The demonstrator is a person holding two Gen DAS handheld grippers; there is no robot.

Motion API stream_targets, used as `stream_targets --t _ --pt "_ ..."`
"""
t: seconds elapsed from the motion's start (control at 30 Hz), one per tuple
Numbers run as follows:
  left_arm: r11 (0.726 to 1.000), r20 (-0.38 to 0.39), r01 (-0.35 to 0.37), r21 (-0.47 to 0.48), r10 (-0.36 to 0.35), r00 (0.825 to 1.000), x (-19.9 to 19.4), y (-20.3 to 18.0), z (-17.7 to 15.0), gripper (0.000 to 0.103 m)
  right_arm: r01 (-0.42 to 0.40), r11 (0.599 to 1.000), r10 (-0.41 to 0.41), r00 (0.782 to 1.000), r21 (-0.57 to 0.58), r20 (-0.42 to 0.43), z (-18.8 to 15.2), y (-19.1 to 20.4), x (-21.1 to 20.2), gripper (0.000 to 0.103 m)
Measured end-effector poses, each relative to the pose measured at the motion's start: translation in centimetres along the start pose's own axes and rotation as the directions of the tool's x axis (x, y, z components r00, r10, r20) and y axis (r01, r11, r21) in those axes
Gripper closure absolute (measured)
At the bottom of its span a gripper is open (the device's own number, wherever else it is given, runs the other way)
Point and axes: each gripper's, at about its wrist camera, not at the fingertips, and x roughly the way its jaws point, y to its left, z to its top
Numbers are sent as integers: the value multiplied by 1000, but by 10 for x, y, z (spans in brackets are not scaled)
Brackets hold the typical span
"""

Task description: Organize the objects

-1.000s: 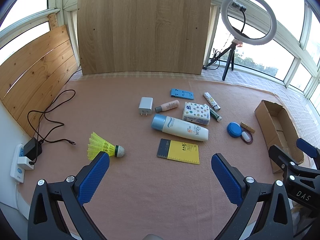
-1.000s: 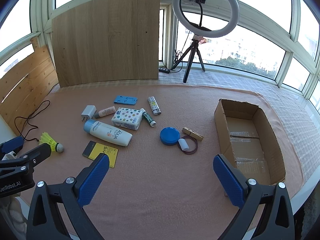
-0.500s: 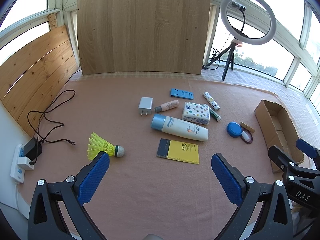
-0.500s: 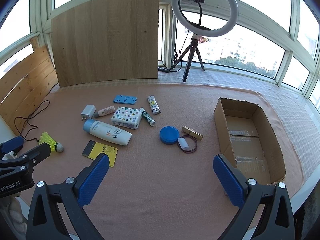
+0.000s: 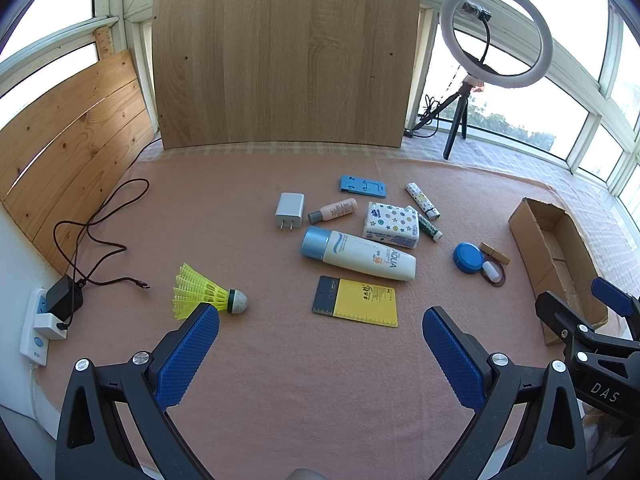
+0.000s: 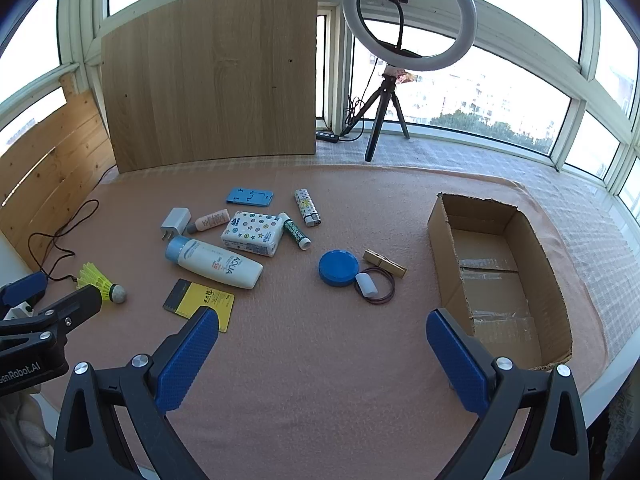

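Several small items lie spread on the pink cloth: a sunscreen bottle (image 5: 358, 254) (image 6: 214, 263), a yellow card (image 5: 356, 301) (image 6: 200, 303), a star-print tissue pack (image 5: 391, 224) (image 6: 251, 233), a white charger (image 5: 289, 211), a blue lid (image 6: 338, 267) and a yellow shuttlecock (image 5: 208, 295) (image 6: 102, 283). An empty cardboard box (image 6: 496, 276) (image 5: 556, 248) sits at the right. My left gripper (image 5: 320, 344) hovers open above the near cloth, short of the card. My right gripper (image 6: 322, 344) is open too, nothing between its fingers, near the box's left corner.
A wooden board (image 5: 280, 56) leans at the back, wood slats (image 5: 64, 152) line the left. A ring light on a tripod (image 6: 404, 40) stands behind. A power strip with adapter and cable (image 5: 52, 312) sits at the left edge. The table edge curves at the right.
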Motion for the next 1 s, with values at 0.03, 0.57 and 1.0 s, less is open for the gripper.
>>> stream_targets --t 0.03,0.57,1.0 --pt "1000 -1 0 0 0 1000 1 0 0 0 -1 1000 1 1000 0 -1 0 0 0 0" --pt "1000 -27 -2 -7 2 1000 16 4 4 0 -9 1000 10 999 12 -33 -1 -4 14 0" --pt "1000 -62 4 -15 -5 998 41 11 0 0 -126 984 139 986 125 -93 -1 -40 38 0"
